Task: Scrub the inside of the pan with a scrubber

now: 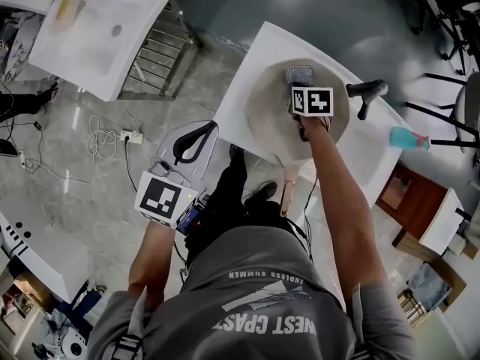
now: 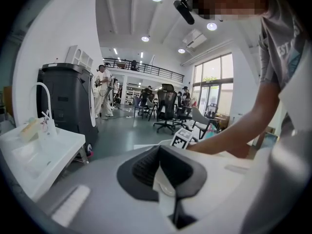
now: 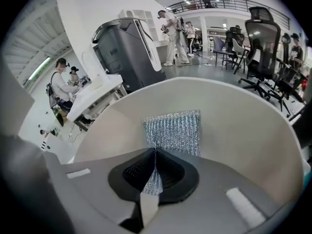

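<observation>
My right hand-held gripper [image 1: 300, 88] pinches the scrubber [image 1: 298, 74] at the upper rim of the pan [image 1: 261, 118], with bare pan floor leftward. My left hand-held gripper [image 2: 168, 179] is clenched, empty.

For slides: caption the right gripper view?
Right gripper shut on a silver mesh scrubber inside the pale pan.

Jaws of the right gripper [image 3: 155, 172] sit pinched on a silvery mesh scrubber [image 3: 173, 133]. Scrubber's free end lies flat against the inner wall of the beige pan [image 3: 243, 130]. Beyond the rim: grey cabinet [image 3: 126, 48], black office chair [image 3: 261, 38].
</observation>
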`<state>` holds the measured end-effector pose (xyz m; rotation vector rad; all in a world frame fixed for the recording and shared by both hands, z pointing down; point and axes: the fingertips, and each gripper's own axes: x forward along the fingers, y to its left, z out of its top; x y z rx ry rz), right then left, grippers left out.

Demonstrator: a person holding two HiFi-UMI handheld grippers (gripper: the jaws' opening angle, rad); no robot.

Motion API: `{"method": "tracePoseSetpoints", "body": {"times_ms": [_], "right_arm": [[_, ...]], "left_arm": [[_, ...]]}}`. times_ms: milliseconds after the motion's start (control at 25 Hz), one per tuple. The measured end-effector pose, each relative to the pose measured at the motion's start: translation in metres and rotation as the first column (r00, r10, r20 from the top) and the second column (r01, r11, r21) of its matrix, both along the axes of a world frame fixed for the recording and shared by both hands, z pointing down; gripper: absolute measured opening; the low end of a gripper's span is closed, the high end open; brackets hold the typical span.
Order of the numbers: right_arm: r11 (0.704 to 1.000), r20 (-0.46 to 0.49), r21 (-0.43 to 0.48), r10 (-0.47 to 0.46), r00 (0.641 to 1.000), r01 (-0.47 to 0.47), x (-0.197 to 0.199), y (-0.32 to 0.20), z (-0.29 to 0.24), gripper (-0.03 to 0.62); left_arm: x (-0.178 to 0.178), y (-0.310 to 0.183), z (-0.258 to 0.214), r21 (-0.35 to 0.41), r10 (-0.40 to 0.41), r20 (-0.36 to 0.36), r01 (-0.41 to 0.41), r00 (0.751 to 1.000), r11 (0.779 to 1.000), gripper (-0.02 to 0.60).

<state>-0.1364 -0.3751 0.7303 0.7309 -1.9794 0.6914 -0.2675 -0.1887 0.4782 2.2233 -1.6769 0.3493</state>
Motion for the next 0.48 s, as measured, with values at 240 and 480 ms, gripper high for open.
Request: {"method": "tracePoseSetpoints", "body": {"times_ms": [240,480], "right_arm": [[0.989,0.001,-0.01,-0.147,0.989,0.147,-0.032,0.042,0.0,0.014],[0.955,-0.023,-0.093,-0.285,0.958,0.282,-0.024,0.113,0.012,0.014]], "left_arm": [[-0.001,0.004,-0.004,0.01,-0.02,0.0,0.02,1.0,1.0,0.002],[0.007,0.012,-0.009,0.001,-0.024,-0.012,0.024,1.0,1.0,0.002]]}}
